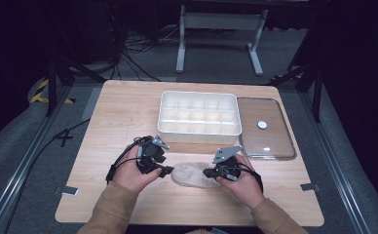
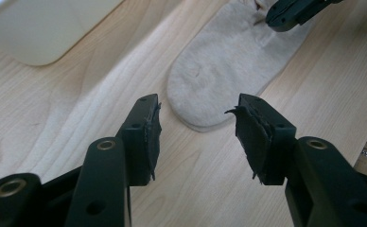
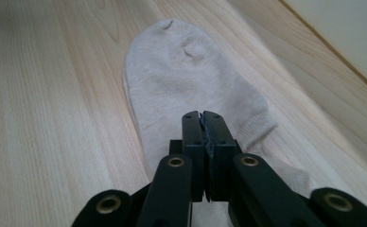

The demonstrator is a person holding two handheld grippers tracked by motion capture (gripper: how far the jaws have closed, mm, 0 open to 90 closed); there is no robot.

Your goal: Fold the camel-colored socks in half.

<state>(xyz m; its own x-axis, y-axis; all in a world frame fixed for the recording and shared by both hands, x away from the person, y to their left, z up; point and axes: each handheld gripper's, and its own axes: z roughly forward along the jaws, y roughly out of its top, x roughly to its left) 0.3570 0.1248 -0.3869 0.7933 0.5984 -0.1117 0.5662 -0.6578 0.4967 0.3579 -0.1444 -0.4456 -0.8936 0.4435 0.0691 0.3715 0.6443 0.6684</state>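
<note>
Lying flat near the tabletop's point(image 1: 104, 126) front edge, the sock point(image 1: 191, 174) is pinched at its cuff by the right gripper point(image 3: 203, 124); the left gripper point(image 2: 196, 125), jaws apart, waits at its toe, likely to fold it.

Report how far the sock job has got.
Done: the sock lies flat on the table, and the box stands with its lid off beside it. In hand: the right tool is shut over the sock's cuff end; the left tool waits open at the toe. Left: the sock is not yet lifted or folded; no sock shows in the box.
</note>
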